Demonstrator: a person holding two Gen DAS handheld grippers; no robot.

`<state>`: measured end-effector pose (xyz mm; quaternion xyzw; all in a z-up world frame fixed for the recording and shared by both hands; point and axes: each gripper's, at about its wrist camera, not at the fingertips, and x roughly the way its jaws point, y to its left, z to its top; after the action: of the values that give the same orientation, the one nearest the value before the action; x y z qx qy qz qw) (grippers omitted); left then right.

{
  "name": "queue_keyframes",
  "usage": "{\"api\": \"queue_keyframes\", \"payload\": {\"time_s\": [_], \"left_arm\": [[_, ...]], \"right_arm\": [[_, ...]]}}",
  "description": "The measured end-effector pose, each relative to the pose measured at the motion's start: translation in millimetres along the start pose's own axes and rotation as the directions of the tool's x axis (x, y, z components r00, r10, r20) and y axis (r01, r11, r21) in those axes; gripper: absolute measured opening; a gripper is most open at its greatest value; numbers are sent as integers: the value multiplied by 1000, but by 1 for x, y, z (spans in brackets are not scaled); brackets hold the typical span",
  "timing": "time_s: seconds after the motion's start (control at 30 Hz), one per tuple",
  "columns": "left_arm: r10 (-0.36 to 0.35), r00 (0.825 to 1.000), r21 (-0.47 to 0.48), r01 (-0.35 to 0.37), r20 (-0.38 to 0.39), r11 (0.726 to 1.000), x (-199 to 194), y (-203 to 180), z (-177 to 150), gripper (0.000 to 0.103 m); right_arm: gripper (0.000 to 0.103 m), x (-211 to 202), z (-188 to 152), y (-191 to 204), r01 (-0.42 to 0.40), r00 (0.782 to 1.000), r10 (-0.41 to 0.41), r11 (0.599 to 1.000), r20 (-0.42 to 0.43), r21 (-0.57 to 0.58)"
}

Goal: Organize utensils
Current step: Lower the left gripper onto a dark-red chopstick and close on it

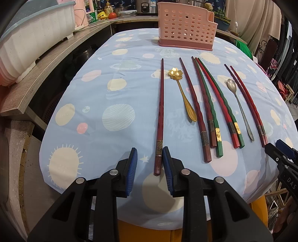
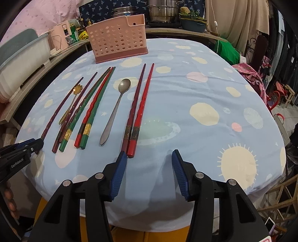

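Observation:
Several chopsticks and two spoons lie side by side on the blue planet-print tablecloth. My left gripper is open around the near end of the leftmost dark red chopstick; the right pad touches it, the left pad stands clear. My right gripper is open, its left fingertip beside the near end of the red chopstick pair. A gold flower spoon and a silver spoon lie among the sticks. The pink perforated utensil holder stands empty at the table's far edge.
A white tub sits on a wooden shelf along the left. Pots and jars crowd the counter behind the holder. Green cloth and wooden stools stand to the right. Bare cloth stretches right of the chopsticks.

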<state>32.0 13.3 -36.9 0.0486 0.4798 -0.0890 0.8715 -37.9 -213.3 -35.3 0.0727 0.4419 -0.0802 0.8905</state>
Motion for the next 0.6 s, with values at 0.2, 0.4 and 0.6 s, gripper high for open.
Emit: {"api": "queue_keyframes", "payload": {"time_s": [0.2, 0.4, 0.6], "left_arm": [[-1, 1000, -1, 1, 0, 1000, 0, 0, 0, 27], [1, 1000, -2, -1, 0, 1000, 0, 0, 0, 27], [0, 1000, -1, 0, 1, 1000, 0, 0, 0, 27]], "right_arm": [[45, 1, 2, -8, 15, 1000, -15, 1000, 8, 10], [44, 3, 6, -11, 3, 1000, -3, 1000, 6, 25], [39, 8, 11, -5, -13, 1000, 13, 1000, 14, 11]]}}
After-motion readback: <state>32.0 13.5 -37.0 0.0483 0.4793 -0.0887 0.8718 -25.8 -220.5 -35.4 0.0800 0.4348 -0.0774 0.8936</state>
